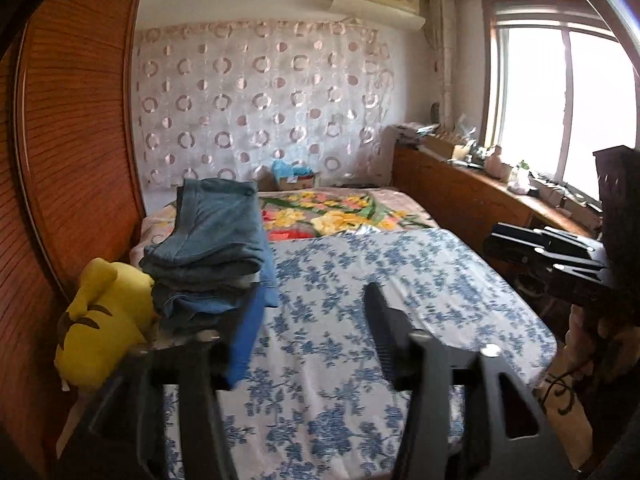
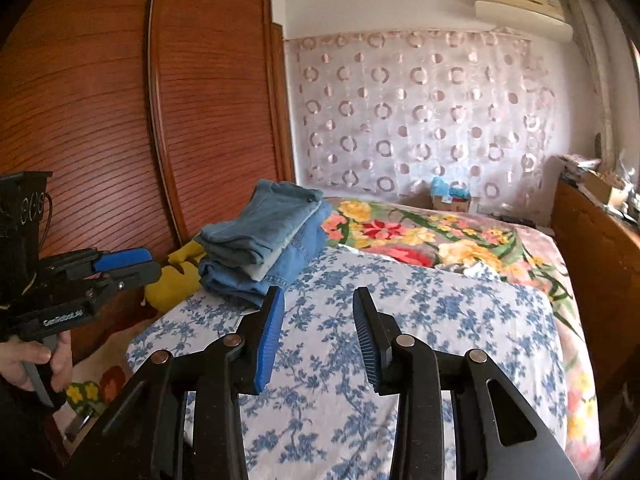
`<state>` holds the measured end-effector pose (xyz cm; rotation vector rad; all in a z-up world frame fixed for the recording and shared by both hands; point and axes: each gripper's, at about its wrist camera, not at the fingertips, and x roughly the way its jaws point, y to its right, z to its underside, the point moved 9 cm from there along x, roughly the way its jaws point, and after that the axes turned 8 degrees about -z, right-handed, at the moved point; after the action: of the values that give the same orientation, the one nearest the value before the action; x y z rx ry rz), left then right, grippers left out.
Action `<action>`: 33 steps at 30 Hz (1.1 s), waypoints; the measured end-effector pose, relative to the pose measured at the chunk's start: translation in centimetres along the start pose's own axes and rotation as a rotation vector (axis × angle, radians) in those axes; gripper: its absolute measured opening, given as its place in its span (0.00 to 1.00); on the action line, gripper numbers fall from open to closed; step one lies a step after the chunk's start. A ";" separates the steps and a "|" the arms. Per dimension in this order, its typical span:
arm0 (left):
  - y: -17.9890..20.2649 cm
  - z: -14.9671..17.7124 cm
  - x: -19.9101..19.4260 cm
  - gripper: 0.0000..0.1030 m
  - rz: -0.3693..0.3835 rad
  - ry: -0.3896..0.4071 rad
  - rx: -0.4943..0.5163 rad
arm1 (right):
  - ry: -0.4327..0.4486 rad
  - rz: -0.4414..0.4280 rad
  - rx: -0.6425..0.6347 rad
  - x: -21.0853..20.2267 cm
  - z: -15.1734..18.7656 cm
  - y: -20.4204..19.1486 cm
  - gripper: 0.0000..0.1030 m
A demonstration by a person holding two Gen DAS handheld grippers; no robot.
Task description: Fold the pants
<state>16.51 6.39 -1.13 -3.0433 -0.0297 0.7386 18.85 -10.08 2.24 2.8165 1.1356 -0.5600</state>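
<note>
On the floral sheet [image 2: 400, 320], folded denim pants [image 2: 264, 248], neatly stacked

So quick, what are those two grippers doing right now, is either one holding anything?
Left gripper: open, holding nothing, beside the stack of folded blue denim pants.
Right gripper: open, holding nothing, over the blue-flowered white sheet.

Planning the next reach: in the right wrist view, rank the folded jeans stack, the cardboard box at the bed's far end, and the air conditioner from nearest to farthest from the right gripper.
From the right gripper:
1. Folded jeans stack, just ahead to the left on the blue floral sheet.
2. Cardboard box, at the bed's far end below the curtain.
3. Air conditioner, high on the far wall, upper right.
</note>
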 end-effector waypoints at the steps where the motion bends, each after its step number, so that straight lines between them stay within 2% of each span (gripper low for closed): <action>1: 0.3 0.0 -0.3 0.79 0.003 0.006 0.000 | 0.006 0.005 0.005 -0.5 0.1 0.0 0.38; 3: 0.7 -0.3 -1.0 0.82 0.010 0.030 0.001 | 0.015 0.017 0.017 -1.1 0.2 0.2 0.41; 6: 1.2 -0.6 -1.9 0.92 -0.009 0.050 0.010 | 0.026 0.034 0.025 -1.9 0.6 0.3 0.46; 12: 2.4 -1.1 -3.2 0.93 -0.016 0.080 0.021 | 0.038 0.072 0.054 -3.3 1.6 0.6 0.63; 18: 3.1 -1.3 -4.3 0.94 -0.002 0.099 -0.008 | 0.050 0.110 0.069 -4.4 1.6 0.6 0.67; 23: 3.4 -1.2 -4.7 0.94 -0.097 0.111 -0.004 | 0.068 0.142 0.067 -5.4 1.9 0.6 0.68; 27: 4.4 -1.1 -4.7 0.94 -0.050 0.092 -0.013 | 0.086 0.157 0.089 -6.3 2.2 0.5 0.68; 33: 5.0 -0.8 -4.8 0.94 -0.056 0.082 0.002 | 0.126 0.205 0.107 -8.1 2.3 0.5 0.72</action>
<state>12.69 1.24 1.67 -3.0537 -0.1135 0.6090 13.10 -16.19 2.83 3.0503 0.8408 -0.4446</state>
